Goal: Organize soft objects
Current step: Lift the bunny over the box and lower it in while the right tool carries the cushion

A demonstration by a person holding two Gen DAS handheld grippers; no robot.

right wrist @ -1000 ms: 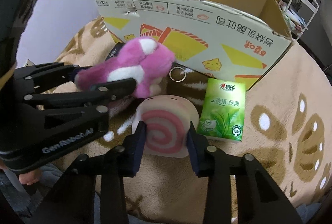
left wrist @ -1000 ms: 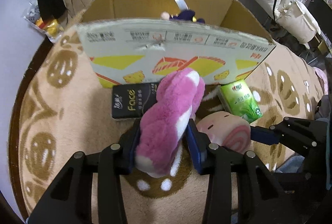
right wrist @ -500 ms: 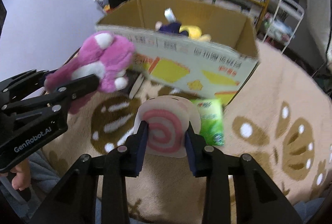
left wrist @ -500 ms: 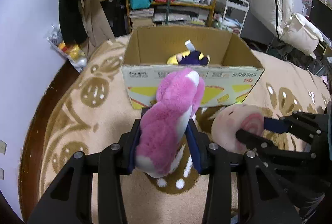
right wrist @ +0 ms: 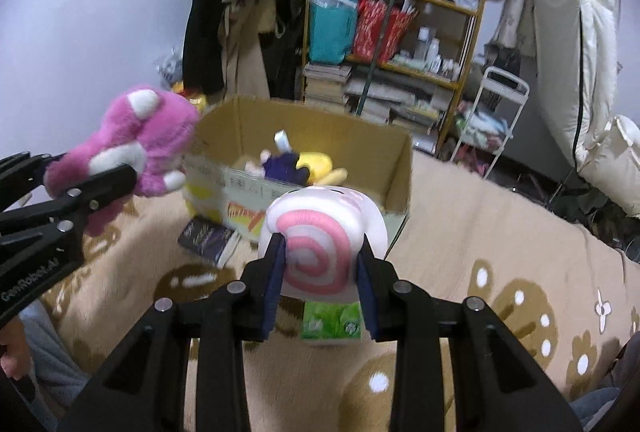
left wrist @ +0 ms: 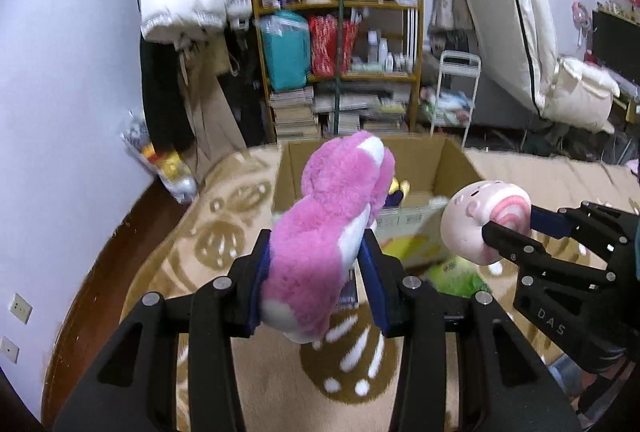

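Note:
My left gripper [left wrist: 316, 264] is shut on a pink and white plush toy [left wrist: 328, 232], held up in the air in front of the open cardboard box [left wrist: 452, 167]. The same pink plush toy [right wrist: 136, 143] shows at the left of the right wrist view. My right gripper [right wrist: 320, 264] is shut on a pale pink swirl-roll plush [right wrist: 324, 236], also lifted clear of the blanket; the swirl-roll plush [left wrist: 484, 220] shows at the right of the left wrist view. The cardboard box [right wrist: 396, 167] holds a purple and yellow plush [right wrist: 304, 163].
A beige patterned blanket [right wrist: 500, 232] covers the surface. On it lie a green tissue pack [right wrist: 328, 320] and a dark tissue pack [right wrist: 208, 240] near the box. A cluttered shelf [left wrist: 340, 71], hanging coats and a white rack [left wrist: 456, 87] stand behind.
Both grippers have risen and tilted up with their plush toys, so the box now sits lower and farther away and its inside shows. Both grips held.

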